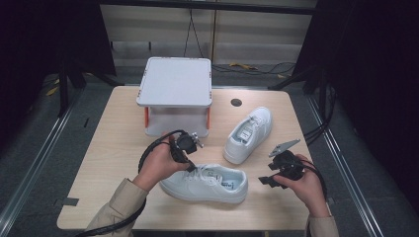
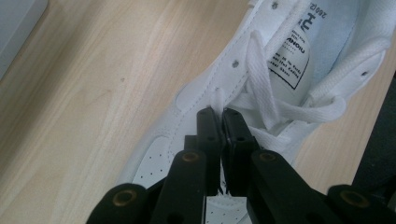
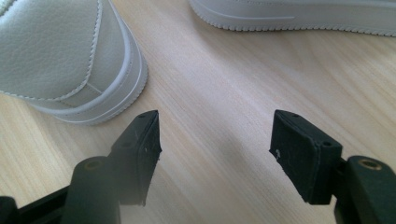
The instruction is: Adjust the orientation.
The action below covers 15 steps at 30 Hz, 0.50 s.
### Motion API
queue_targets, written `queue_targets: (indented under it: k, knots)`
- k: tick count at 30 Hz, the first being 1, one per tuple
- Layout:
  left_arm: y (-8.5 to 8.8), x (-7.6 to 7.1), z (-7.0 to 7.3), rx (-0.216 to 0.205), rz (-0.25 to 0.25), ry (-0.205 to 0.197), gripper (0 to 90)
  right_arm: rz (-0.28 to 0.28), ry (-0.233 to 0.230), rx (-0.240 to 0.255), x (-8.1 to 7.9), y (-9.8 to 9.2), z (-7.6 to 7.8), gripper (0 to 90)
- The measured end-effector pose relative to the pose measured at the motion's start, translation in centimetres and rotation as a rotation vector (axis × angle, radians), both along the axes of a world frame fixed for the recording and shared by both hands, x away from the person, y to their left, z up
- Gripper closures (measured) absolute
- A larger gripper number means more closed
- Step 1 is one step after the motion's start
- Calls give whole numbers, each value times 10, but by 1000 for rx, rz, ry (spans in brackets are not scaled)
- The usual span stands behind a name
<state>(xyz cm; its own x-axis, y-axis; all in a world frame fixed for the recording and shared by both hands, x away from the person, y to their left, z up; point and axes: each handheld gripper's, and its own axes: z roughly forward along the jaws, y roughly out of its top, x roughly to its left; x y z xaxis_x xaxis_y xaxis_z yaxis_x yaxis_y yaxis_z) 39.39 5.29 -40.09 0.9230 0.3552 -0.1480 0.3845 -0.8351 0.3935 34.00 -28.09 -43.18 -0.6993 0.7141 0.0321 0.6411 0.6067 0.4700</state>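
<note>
The left gripper jaws are clamped on the near shoe's lace; the right gripper jaws stand wide, empty.

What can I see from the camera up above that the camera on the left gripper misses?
The high view alone takes in the grey stand at the back of the table, the farther shoe, and the right gripper with its jaws open, holding nothing. The left gripper view alone gives the close detail: the left gripper shut on a white lace, and a printed label inside the shoe. Both show the near white shoe lying on the wooden tabletop.
</note>
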Motion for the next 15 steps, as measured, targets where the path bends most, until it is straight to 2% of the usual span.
queue_targets:
  k: [1, 2, 7, 8, 9, 10, 12, 13, 14, 15]
  knots:
    - [1, 0, 2, -1, 0, 2, 895, 0, 0, 0, 0, 0, 0, 329]
    - [3, 2, 4, -12, -6, 26, 898, -3, 1, 1, 0, 0, 0, 329]
    - [6, 5, 9, -3, 3, 21, 900, -1, 4, 1, 0, -1, 0, 329]
    - [10, 8, 16, -34, -5, 45, 900, -1, 5, 1, 0, -1, 0, 329]
    - [10, 8, 16, -34, -5, 45, 900, -1, 5, 1, 0, -1, 0, 329]
    - [14, 14, 25, -60, -3, 44, 900, -2, 7, 1, 0, -1, -1, 329]
    - [18, 22, 32, -39, 16, 12, 900, 1, 10, 0, 1, -1, -1, 329]
    - [18, 22, 32, -39, 16, 12, 899, 1, 10, 0, 1, -1, -1, 329]
    - [24, 34, 34, -12, 35, -13, 899, 1, 9, 1, 1, -1, -1, 329]
    - [27, 40, 33, 14, 43, -20, 899, 1, 8, 1, 1, -1, -1, 329]
